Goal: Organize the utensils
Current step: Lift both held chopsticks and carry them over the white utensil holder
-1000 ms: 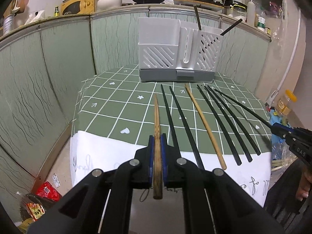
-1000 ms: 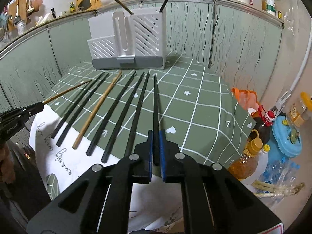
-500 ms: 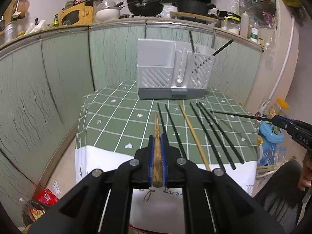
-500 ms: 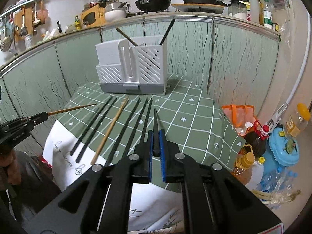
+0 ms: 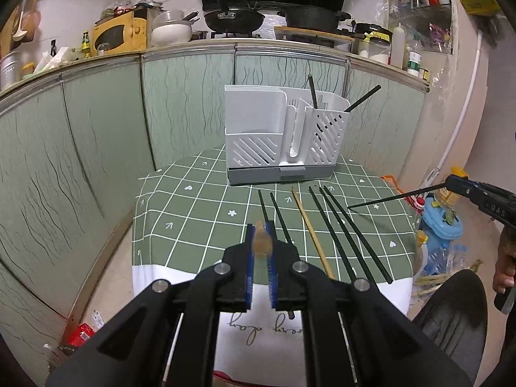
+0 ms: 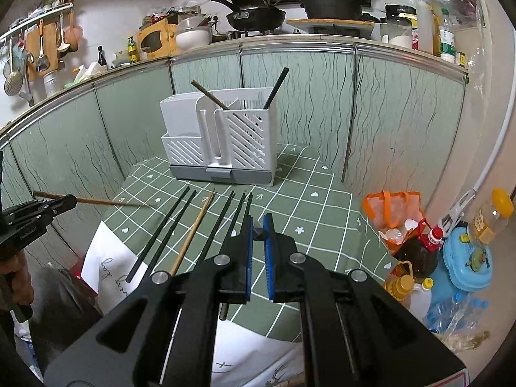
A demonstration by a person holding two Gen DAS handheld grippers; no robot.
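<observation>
My left gripper point(image 5: 260, 242) is shut on a wooden chopstick point(image 5: 262, 242), held end-on above the table's front edge; from the right wrist view the chopstick point(image 6: 106, 202) points toward the table. My right gripper point(image 6: 257, 235) is shut on a black chopstick point(image 6: 257, 234), also seen in the left wrist view point(image 5: 396, 197). A white utensil holder point(image 5: 283, 138) stands at the table's back with two chopsticks in its right compartment. Several black chopsticks point(image 5: 348, 232) and one wooden chopstick point(image 5: 311, 229) lie in a row on the green checked tablecloth point(image 5: 200, 213).
Green wavy-patterned panels point(image 5: 96, 148) wall in the table's back and left. Oil bottles point(image 6: 422, 251), an orange bag point(image 6: 396, 213) and a blue container point(image 6: 467, 264) sit on the floor to the right. A stove counter with pans runs behind the panels.
Both grippers have lifted and pulled back from the table, each raising its chopstick off the cloth until it points forward, nearly end-on to its own camera.
</observation>
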